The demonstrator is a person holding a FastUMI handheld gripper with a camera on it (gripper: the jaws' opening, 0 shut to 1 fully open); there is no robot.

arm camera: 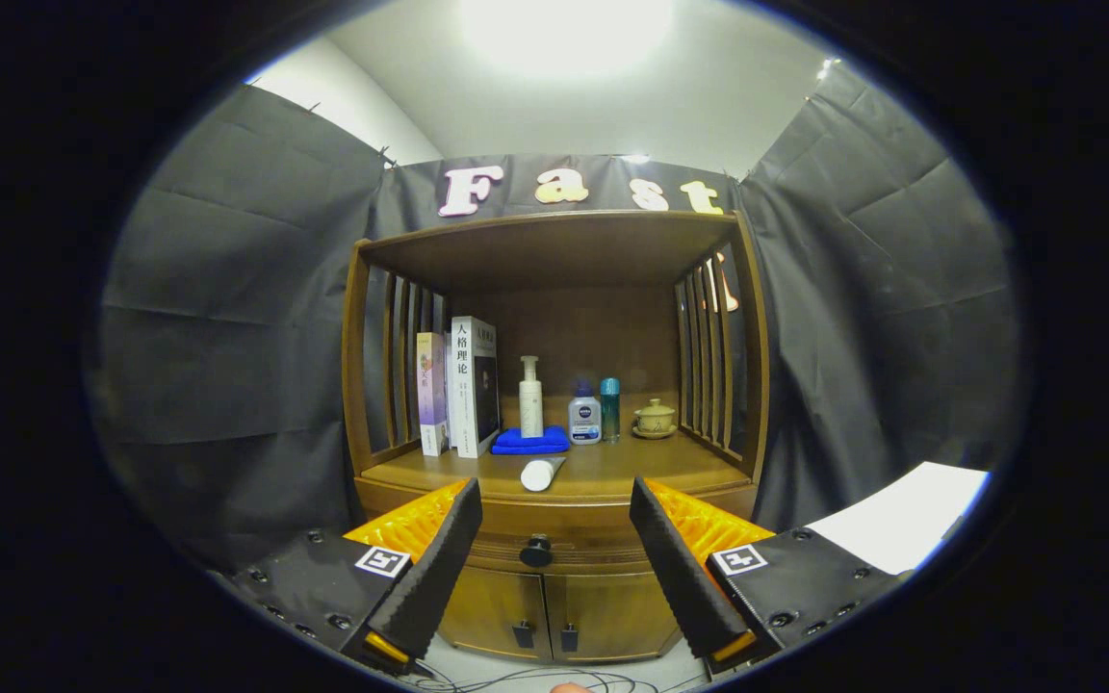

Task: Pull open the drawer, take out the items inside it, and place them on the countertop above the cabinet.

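My gripper (pixel 554 539) hangs with its fingers spread wide, holding nothing. Between them and a little beyond sits the drawer (pixel 535 541), a shallow brown wooden front with a round dark knob (pixel 536 551) at its middle, pushed in flush under the countertop (pixel 612 472) of the cabinet (pixel 554 606). Below it are two small doors with dark pulls. On the countertop a white tube (pixel 541 473) lies near the front edge. Behind it stand two books (pixel 459 387), a white pump bottle (pixel 530 397) on a folded blue cloth (pixel 529 442), two small bottles and a lidded cup (pixel 654 418) on a saucer.
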